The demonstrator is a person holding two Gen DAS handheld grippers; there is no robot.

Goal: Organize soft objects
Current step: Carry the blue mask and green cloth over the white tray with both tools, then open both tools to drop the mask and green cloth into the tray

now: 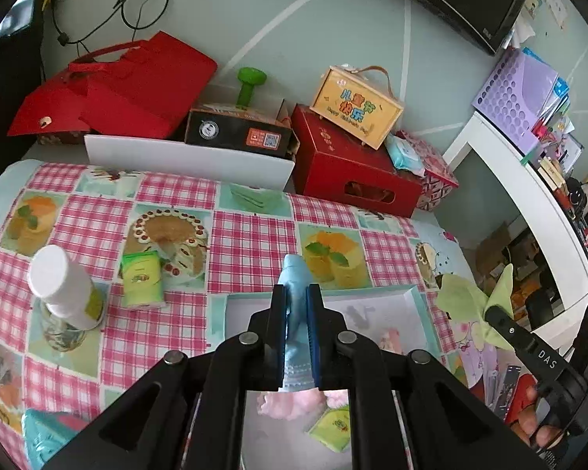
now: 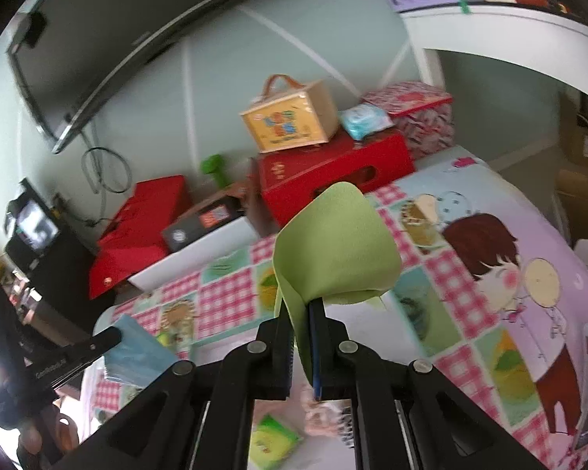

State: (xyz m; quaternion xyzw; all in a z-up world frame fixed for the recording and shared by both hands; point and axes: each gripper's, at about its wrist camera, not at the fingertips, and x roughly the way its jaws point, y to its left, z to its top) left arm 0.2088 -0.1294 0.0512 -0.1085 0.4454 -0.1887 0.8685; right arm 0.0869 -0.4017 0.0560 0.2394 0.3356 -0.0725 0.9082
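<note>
**Ana:** Checked cloth covers the bench (image 1: 251, 235), with boxes stacked along the wall behind it. What's in hand?

**Ben:** Two soft cloths, both lifted clear of the bench. The left tongs (image 1: 296, 305) are pressed together on a blue cloth (image 1: 294, 274) that stands up between them. The right tongs (image 2: 302, 321) are pinching a green cloth (image 2: 333, 246) by one edge (it curls over above them like a cup).

**Ana:** Where should they go?

**Ben:** My guess is the white tray (image 1: 372, 309) just below the left tongs, which already holds a pink fluffy thing (image 1: 290, 401) and a green packet (image 1: 331, 427).

**Ana:** How to do it well?

**Ben:** Lower each cloth until it rests in the tray before letting go, one hand at a time so they don't tangle. Keep clear of the white bottle (image 1: 64, 286) standing to the left; it looks easy to tip.
</note>
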